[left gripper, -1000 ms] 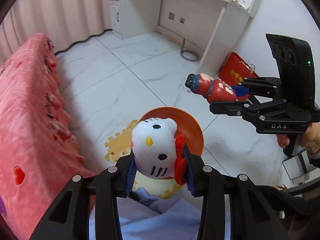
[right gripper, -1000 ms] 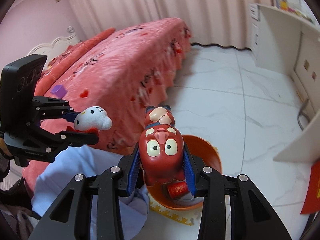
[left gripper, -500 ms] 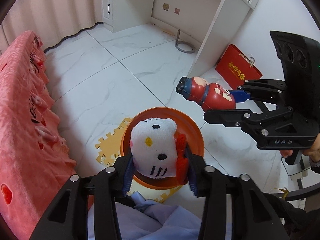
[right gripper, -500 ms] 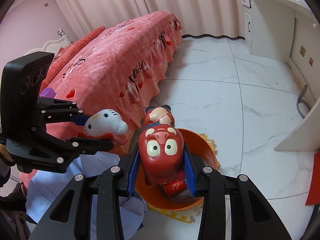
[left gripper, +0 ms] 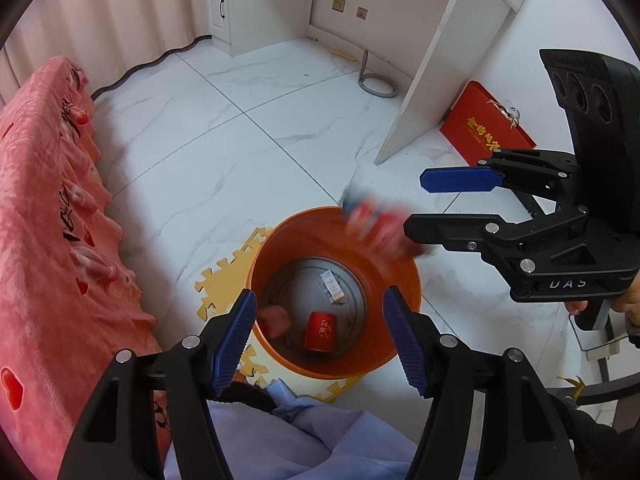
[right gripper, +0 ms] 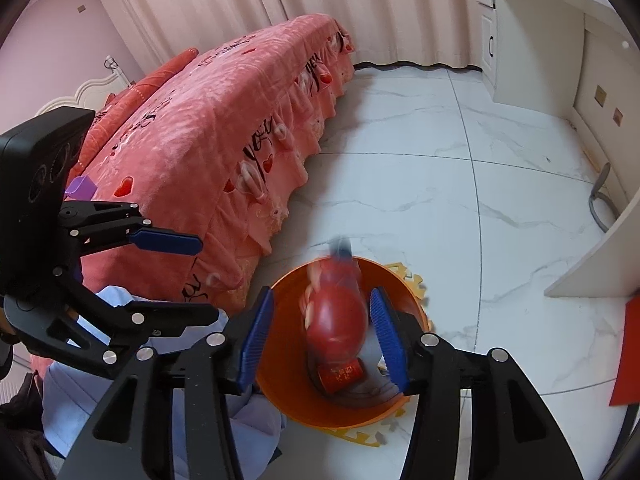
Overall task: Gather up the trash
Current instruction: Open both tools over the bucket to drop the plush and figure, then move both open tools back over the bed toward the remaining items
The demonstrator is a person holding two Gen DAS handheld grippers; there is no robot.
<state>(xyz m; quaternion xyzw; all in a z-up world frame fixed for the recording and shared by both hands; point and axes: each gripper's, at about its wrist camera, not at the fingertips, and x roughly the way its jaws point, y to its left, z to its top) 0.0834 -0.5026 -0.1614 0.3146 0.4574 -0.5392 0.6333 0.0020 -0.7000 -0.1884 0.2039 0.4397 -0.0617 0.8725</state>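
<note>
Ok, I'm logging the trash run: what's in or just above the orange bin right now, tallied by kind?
Red cup: 1
Small white box: 1
Red toy figure, motion-blurred: 1
Pinkish soft item, too unclear to name: 1
Total: 4

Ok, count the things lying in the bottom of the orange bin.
3: a red cup near the front, a small white box behind it, a blurred pink lump by the left wall. More may be hidden.
</note>
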